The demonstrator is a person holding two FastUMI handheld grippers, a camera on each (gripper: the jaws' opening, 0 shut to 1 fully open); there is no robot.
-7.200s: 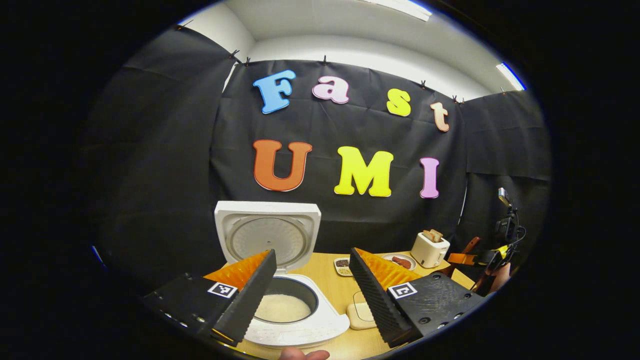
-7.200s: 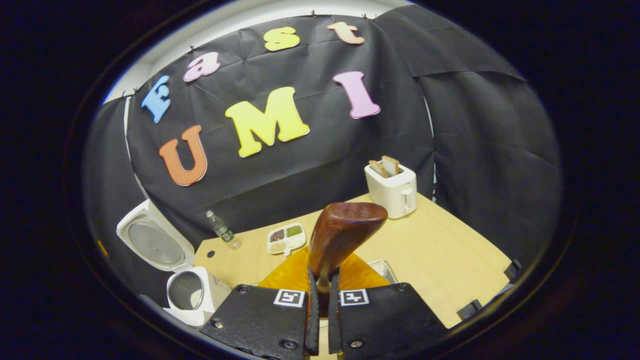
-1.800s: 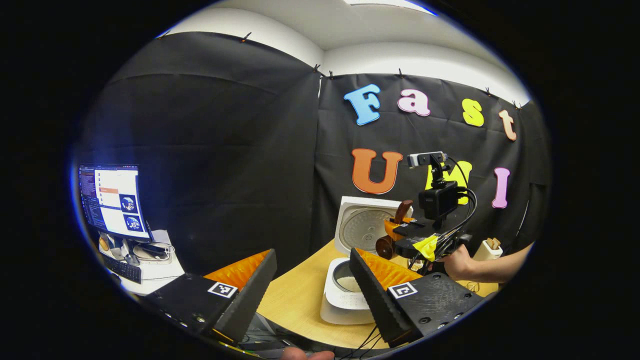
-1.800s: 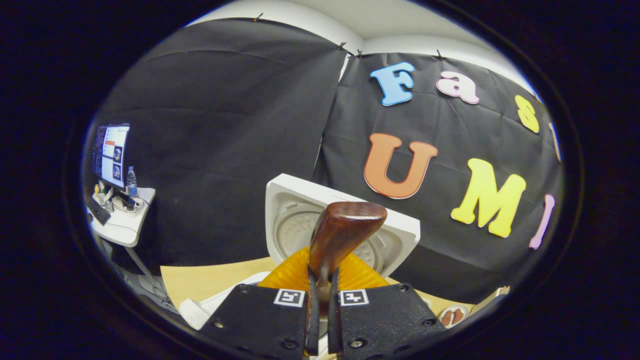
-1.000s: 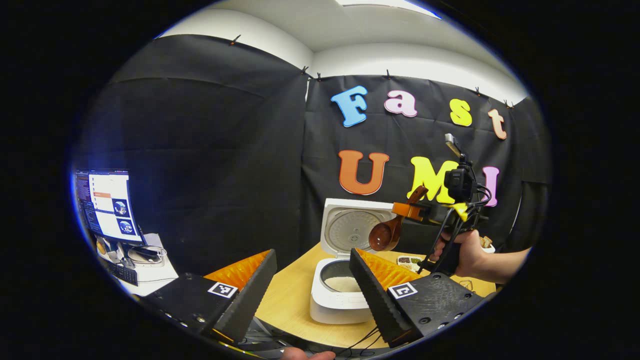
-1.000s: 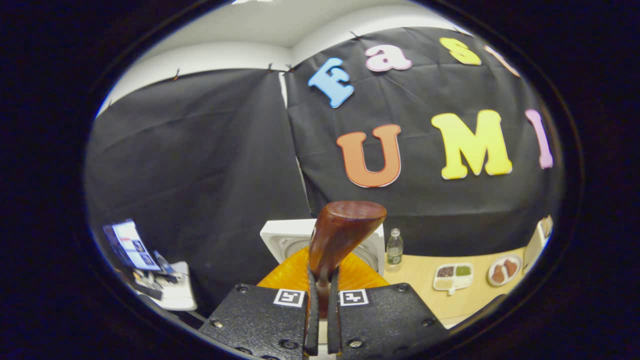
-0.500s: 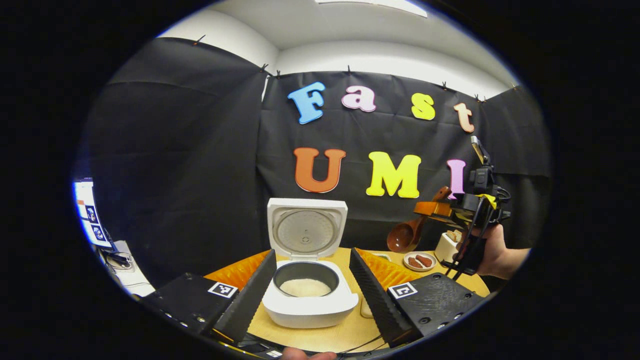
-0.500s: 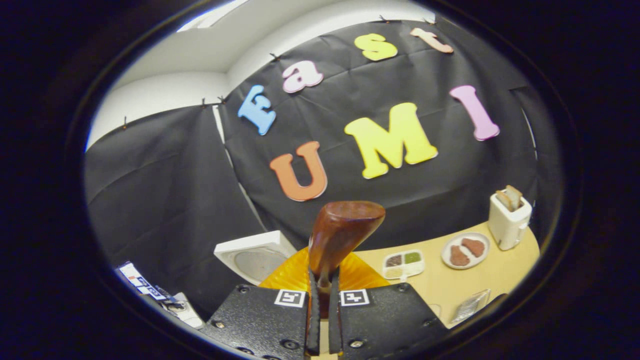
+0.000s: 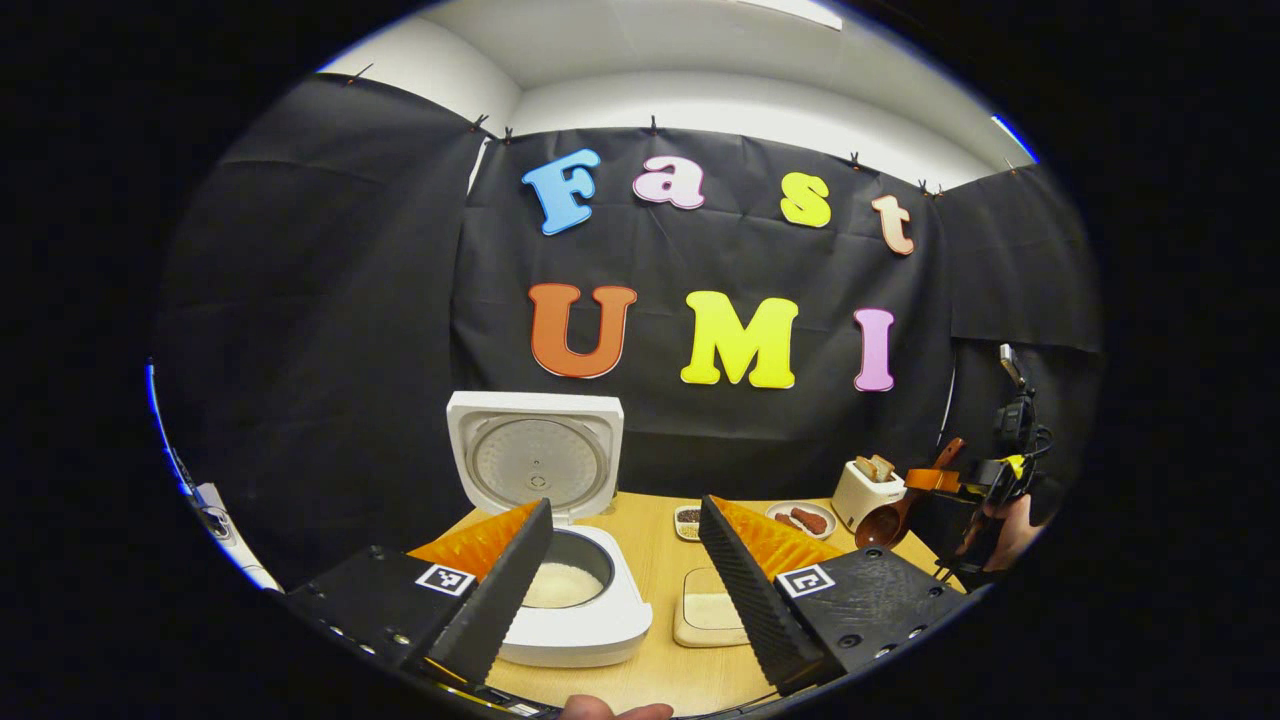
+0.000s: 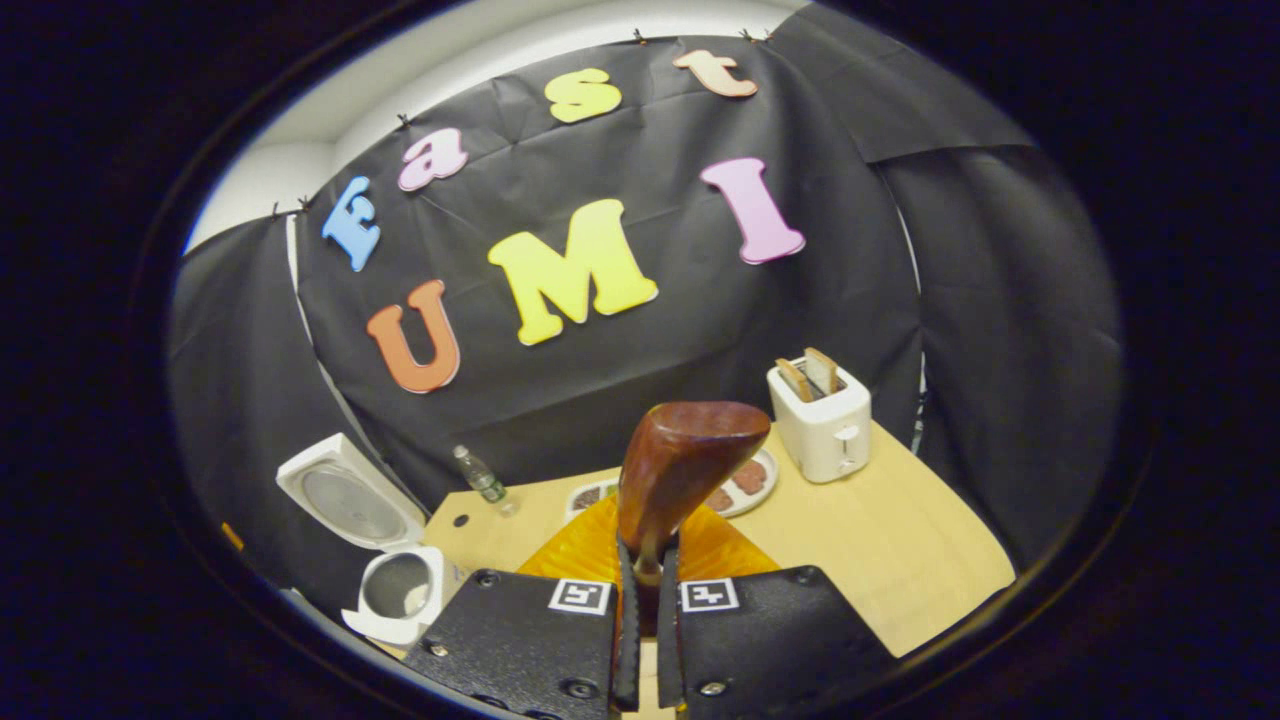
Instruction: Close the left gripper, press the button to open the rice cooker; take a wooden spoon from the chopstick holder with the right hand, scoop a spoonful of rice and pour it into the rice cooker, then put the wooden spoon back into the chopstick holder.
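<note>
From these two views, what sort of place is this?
Likely a staged kitchen mock-up in a recording booth, not a real home kitchen. A wooden table carries an open rice cooker and a toaster with bread, and black cloth walls pinned up under a plain white ceiling close it in.

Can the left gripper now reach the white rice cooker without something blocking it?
Probably yes. The left gripper, jaws open, faces the white rice cooker directly; its lid stands up and nothing lies between.
</note>
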